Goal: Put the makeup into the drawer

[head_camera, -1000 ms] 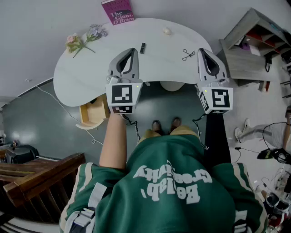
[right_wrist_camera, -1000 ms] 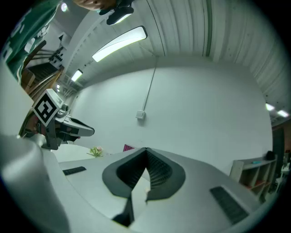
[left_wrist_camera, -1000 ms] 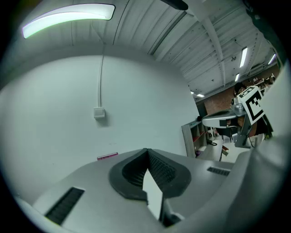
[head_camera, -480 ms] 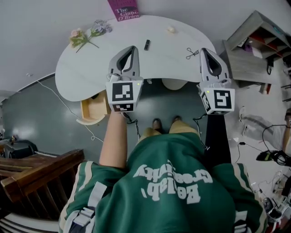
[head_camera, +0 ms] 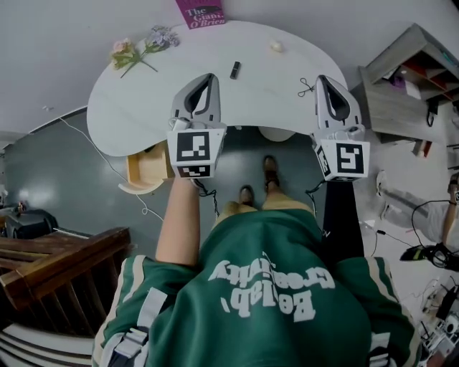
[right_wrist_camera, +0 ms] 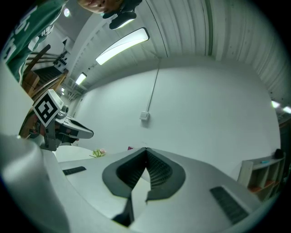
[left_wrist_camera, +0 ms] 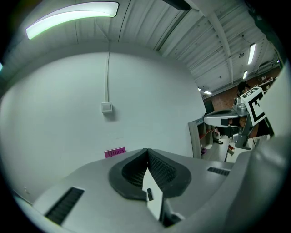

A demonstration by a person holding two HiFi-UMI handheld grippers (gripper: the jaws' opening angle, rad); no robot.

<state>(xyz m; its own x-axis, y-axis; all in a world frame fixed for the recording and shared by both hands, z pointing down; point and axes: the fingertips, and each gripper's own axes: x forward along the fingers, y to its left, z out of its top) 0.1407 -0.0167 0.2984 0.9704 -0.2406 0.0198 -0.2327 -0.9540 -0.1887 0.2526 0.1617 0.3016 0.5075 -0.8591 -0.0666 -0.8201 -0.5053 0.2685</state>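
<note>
Left tongs (head_camera: pixel 209 79), right tongs (head_camera: pixel 323 80) closed, empty, over table (head_camera: pixel 136 107) front edge.

The magenta book (head_camera: pixel 201 10) at the far edge of the surface (head_camera: pixel 136 107) reads "The Gian…" and "O'Brien"; in the left gripper view the same book (left_wrist_camera: pixel 114 152) shows "Hilary". The white lettering on my green shirt (head_camera: pixel 265 287) is upside down; I can't read it.

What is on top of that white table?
Flowers, a magenta book, a small dark stick, scissors and a pale lump. The left gripper and right gripper cover some of it.
</note>
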